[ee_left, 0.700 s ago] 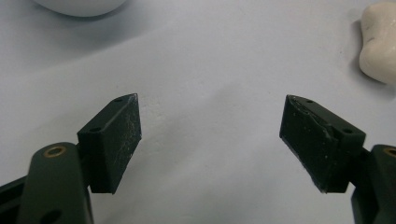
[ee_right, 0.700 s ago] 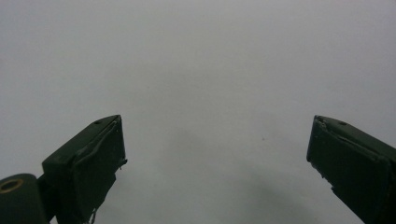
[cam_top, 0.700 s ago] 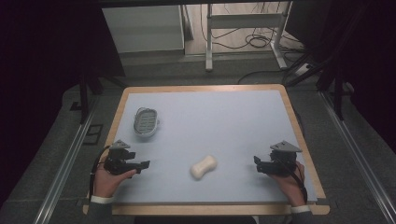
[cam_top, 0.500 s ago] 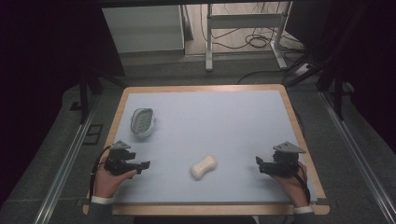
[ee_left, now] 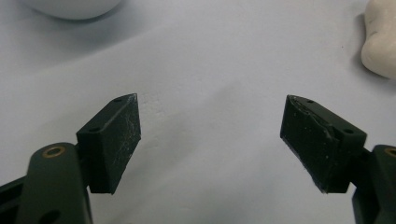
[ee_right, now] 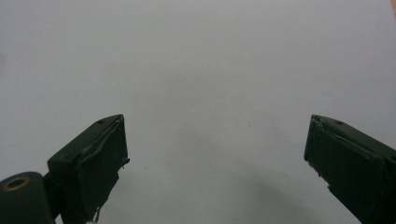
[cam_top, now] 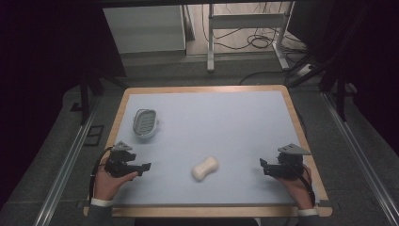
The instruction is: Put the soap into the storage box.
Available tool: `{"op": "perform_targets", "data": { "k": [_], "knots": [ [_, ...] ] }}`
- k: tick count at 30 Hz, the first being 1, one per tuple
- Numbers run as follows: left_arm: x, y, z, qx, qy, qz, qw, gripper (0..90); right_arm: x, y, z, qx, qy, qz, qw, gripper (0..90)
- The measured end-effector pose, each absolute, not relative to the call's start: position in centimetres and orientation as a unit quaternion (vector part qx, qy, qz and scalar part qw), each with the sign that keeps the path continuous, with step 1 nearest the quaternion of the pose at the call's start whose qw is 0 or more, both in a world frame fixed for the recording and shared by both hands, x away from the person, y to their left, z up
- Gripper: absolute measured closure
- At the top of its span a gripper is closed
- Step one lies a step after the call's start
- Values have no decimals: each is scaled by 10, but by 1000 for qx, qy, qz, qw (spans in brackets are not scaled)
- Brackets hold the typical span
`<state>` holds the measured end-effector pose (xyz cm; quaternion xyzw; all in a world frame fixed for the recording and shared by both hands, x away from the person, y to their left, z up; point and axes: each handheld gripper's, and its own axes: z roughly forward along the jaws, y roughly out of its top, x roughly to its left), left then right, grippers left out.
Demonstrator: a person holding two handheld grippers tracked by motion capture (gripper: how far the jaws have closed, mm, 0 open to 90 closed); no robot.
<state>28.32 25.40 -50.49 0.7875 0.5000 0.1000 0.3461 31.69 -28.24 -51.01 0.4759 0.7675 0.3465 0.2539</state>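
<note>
In the high view, a pale, peanut-shaped soap bar (cam_top: pixel 205 168) lies on the light blue surface (cam_top: pixel 211 122), in its near half and a little left of the middle. A white soap dish (cam_top: pixel 144 123) with a ribbed inside sits well apart from the bar, farther from the person and to its left. The left tool (cam_top: pixel 145 167) is held low over the surface to the left of the bar, near it but not touching, with its jaws pointing toward the bar. The right tool (cam_top: pixel 263 165) is held to the right of the bar, somewhat farther off than the left one, and also points toward it.

In the left gripper view, the left tool (ee_left: pixel 210 135) has its two black jaws spread wide with bare surface between them. The soap bar (ee_left: pixel 382 39) shows at the upper right edge, beyond the right jaw, and the rounded white edge of the soap dish (ee_left: pixel 74 7) at the upper left.

In the right gripper view, the right tool (ee_right: pixel 215 149) has its jaws standing wide apart too, holding nothing, over plain surface.
</note>
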Motion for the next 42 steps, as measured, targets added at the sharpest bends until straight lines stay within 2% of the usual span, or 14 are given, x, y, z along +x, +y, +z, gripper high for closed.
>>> {"op": "perform_targets", "data": {
  "k": [9,13,32,42],
  "knots": [
    [282,252,-497,792,498,112,333,203,315,-288,-507,477,765,349,255,63],
    [282,248,-489,804,493,133,305,201,315,-287,-508,478,765,347,256,63],
    [286,231,-463,810,464,126,335,206,314,-289,-508,477,762,347,267,63],
    [287,224,-461,821,448,125,331,217,314,-288,-509,477,763,344,268,63]
  ]
}}
